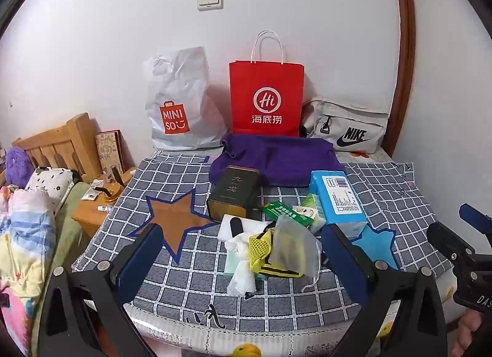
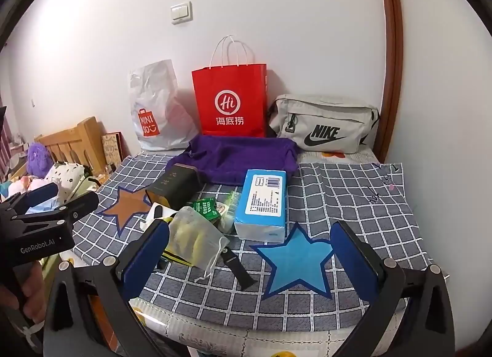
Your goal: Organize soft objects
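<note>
A grey cloth [image 2: 353, 203] with a white grid carries a brown star [image 1: 178, 218] and a blue star [image 2: 296, 260]. At upper centre stands a red paper bag [image 2: 230, 99]; below it lie a purple cloth [image 2: 240, 157] and a light-blue tissue pack [image 2: 264, 200].

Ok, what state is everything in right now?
Left tongs: open, empty.
Right tongs: open, empty.
Red bag: upright against the wall.
Miniso bag: leaning on the wall.
Nike pouch: zipped, lying flat.
Purple cloth: crumpled.
Tissue pack: lying flat.
Dark tin: lid on.
</note>
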Action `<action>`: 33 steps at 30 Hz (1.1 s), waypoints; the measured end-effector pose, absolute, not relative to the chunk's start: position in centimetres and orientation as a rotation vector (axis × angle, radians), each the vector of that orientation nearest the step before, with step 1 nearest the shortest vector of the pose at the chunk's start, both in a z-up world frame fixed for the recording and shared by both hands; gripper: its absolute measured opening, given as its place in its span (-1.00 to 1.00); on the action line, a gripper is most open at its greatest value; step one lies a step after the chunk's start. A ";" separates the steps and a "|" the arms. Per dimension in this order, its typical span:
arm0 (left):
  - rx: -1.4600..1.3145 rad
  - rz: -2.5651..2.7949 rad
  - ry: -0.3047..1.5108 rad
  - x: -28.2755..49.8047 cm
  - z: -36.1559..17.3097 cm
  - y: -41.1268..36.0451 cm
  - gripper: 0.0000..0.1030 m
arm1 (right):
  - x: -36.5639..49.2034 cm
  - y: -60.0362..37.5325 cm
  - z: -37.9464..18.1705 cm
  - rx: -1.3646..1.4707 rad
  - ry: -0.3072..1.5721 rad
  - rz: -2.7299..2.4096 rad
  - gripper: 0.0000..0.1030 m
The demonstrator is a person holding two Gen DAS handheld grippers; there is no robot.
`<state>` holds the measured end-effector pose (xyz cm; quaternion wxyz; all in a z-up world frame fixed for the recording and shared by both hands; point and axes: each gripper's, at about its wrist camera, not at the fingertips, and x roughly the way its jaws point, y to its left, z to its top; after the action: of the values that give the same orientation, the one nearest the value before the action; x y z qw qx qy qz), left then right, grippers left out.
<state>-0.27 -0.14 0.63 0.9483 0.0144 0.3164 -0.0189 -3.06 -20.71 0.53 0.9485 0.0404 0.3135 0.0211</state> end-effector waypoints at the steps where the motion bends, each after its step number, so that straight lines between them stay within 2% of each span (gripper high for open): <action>1: 0.030 -0.039 0.644 -0.2 0.7 -0.2 1.00 | -3.1 -20.7 0.5 0.083 0.639 0.043 1.00; 33: 0.027 -0.039 0.635 -0.7 0.7 -0.1 1.00 | -3.7 -20.8 0.5 0.096 0.620 0.047 1.00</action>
<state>-0.66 -0.11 0.74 0.9498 0.0130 0.3120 -0.0194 -3.65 -20.81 0.50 0.9509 0.0472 0.3049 0.0229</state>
